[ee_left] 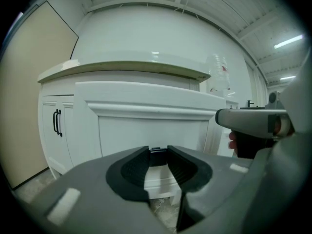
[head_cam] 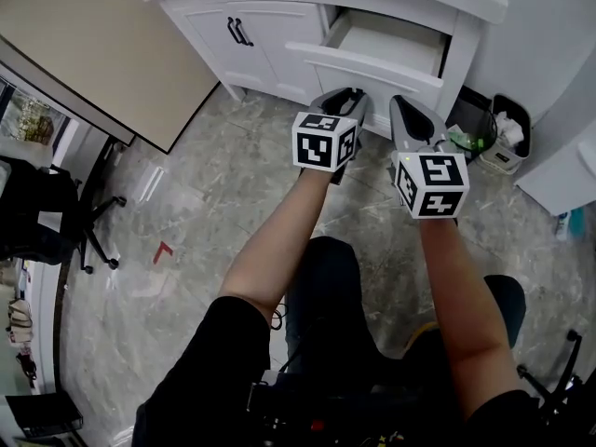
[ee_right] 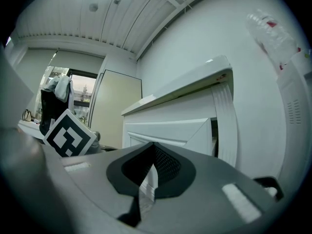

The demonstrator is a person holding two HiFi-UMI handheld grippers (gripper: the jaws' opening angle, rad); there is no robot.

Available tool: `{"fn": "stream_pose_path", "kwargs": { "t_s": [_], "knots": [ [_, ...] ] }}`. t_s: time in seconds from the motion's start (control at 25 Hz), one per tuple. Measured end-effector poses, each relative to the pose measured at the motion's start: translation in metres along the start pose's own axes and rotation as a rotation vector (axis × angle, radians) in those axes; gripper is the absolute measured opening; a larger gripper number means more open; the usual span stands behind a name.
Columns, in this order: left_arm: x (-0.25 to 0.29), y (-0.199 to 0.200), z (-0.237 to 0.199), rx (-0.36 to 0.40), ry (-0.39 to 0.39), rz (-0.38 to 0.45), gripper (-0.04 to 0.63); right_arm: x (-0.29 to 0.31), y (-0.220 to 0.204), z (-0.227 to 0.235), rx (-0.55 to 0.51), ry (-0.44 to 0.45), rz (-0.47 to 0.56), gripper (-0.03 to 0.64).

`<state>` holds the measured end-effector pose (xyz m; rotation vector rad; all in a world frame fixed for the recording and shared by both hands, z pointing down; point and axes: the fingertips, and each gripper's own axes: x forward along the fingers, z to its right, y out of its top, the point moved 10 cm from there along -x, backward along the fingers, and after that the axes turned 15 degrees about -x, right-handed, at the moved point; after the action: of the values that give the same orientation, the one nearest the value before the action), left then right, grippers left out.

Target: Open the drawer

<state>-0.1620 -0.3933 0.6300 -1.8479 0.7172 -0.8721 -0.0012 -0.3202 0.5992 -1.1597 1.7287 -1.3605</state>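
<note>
**Left jaws on the drawer handle, drawer standing open**

Your left gripper [ee_left: 157,152] [head_cam: 346,97] is pinching a small dark handle [ee_left: 155,156] between its jaw tips. The jaws are standing narrow, and only this handle is filling the gap between them. The handle is sitting on the white front of the drawer [ee_left: 151,126] [head_cam: 372,67], and this front is filling most of the left gripper view.

In the head view the drawer is standing pulled out from the upper right part of the white cabinet [head_cam: 279,40], and its pale inside is showing from above.

Your right gripper [ee_right: 153,148] [head_cam: 402,102] is hanging just beside the left one, on its right side and near the drawer front. Its jaw tips are touching each other, with only a thin slit showing lower down. In the right gripper view the drawer [ee_right: 168,130] is sticking out of the cabinet frame.

To the left of the drawer, the cabinet doors are carrying two black door handles [head_cam: 239,32] [ee_left: 57,122]. On the grey marbled floor [head_cam: 214,194], a small bin [head_cam: 507,136] is standing to the right of the cabinet.
</note>
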Motion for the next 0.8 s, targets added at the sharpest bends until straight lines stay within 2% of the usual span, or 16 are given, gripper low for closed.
{"fn": "stream_pose_path", "kwargs": {
  "t_s": [0.36,0.44,0.52,0.56,0.68,0.72,0.8],
  "knots": [
    [0.004,-0.003,-0.002,0.04,0.026,0.014,0.141,0.003,-0.006,0.005,0.007,0.01,0.001,0.021],
    [0.0,-0.004,-0.001,0.027,0.023,0.036,0.239,0.002,-0.006,0.006,0.004,0.015,-0.003,0.021],
    [-0.01,-0.003,0.003,0.036,0.024,0.082,0.256,0.002,-0.005,0.007,0.0,0.021,0.0,0.021],
    [-0.014,0.0,0.006,0.049,0.026,0.102,0.247,0.003,-0.004,0.008,-0.001,0.023,0.002,0.021],
    [-0.024,0.01,0.014,0.071,0.028,0.144,0.04,0.006,-0.001,0.009,-0.002,0.022,0.01,0.021],
    [-0.026,0.013,0.016,0.074,0.031,0.156,0.006,0.007,0.0,0.009,-0.003,0.022,0.012,0.021],
    [-0.031,0.021,0.021,0.074,0.038,0.172,0.006,0.008,0.004,0.01,-0.002,0.025,0.015,0.021]
  ]
}}
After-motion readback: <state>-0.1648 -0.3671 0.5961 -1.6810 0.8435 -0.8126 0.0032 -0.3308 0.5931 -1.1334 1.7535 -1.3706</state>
